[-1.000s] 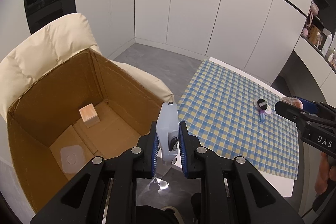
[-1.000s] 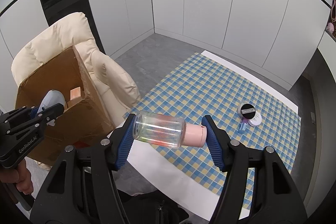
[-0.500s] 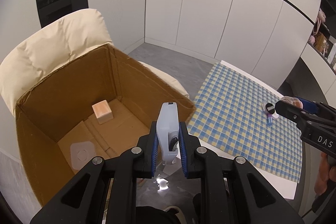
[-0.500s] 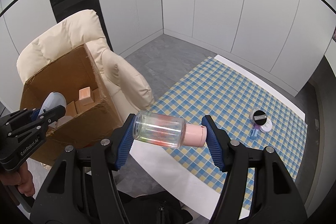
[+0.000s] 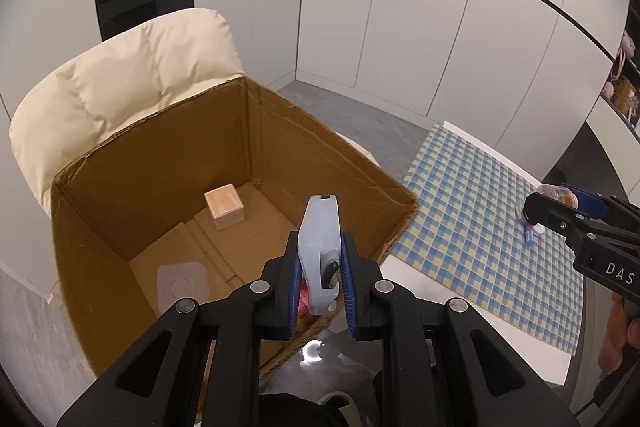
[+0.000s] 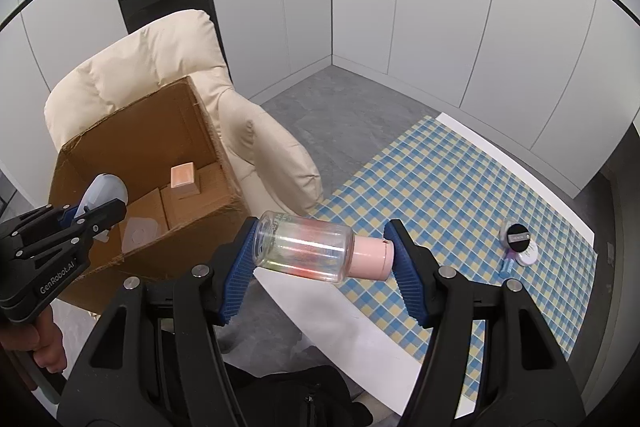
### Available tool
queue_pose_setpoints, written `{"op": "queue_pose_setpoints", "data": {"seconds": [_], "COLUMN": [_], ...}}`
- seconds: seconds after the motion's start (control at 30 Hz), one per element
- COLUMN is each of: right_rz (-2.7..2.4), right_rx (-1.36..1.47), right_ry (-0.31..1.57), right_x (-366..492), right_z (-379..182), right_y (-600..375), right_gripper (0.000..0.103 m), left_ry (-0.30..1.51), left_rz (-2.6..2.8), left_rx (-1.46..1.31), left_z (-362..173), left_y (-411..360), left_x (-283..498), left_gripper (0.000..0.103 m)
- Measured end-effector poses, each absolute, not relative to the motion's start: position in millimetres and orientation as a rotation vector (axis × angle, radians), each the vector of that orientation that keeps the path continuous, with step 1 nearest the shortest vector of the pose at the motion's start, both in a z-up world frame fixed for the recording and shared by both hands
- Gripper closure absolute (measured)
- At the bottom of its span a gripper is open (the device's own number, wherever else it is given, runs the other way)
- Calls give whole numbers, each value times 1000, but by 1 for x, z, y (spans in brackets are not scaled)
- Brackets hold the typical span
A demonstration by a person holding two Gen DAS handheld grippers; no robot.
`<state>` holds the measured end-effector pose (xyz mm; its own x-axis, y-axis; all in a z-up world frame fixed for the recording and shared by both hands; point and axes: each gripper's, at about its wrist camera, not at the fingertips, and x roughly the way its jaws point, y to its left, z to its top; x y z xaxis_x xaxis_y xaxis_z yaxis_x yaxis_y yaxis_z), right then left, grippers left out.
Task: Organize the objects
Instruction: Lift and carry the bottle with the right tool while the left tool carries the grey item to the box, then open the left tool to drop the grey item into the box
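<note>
My left gripper [image 5: 320,255] is shut on a pale blue-white plastic tool [image 5: 320,247], held upright over the near rim of an open cardboard box [image 5: 120,227]. A small wooden cube [image 5: 225,206] rests on the box floor. My right gripper [image 6: 322,251] is shut on a clear bottle with a pink cap [image 6: 308,251], gripped end to end and lying crosswise, above the table edge to the right of the box [image 6: 192,155]. The left gripper [image 6: 92,217] with its tool shows at the left in the right wrist view.
The box sits on a cream padded armchair [image 6: 160,67]. A checked blue and yellow cloth [image 6: 440,195] covers the white table, with a round black-lidded jar [image 6: 518,237] and a small blue tube [image 6: 508,265] on it. White cabinet walls and grey floor lie behind.
Both grippers have shifted sideways toward the box, which now fills more of the left wrist view. The tool now hangs over the box's near rim. Both grips are unchanged.
</note>
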<state>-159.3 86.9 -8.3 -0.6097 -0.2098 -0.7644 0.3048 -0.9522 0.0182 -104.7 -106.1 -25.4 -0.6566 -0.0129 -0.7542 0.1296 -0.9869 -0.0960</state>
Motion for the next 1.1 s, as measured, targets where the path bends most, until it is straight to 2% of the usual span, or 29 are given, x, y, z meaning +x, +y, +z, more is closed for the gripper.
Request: {"op": "queue_pose_setpoints", "data": {"seconds": [1.1], "right_rz": [-2465], "right_rx": [1143], "right_ry": [247], "right_x": [-159], "right_z": [-10], "right_y": [5], "right_gripper": [37], "left_ry": [292], "left_rz": [-2653], "left_rx": [1240], "left_z": [-37], "left_y": [-171], "left_x": [-84], "left_gripper": [85]}}
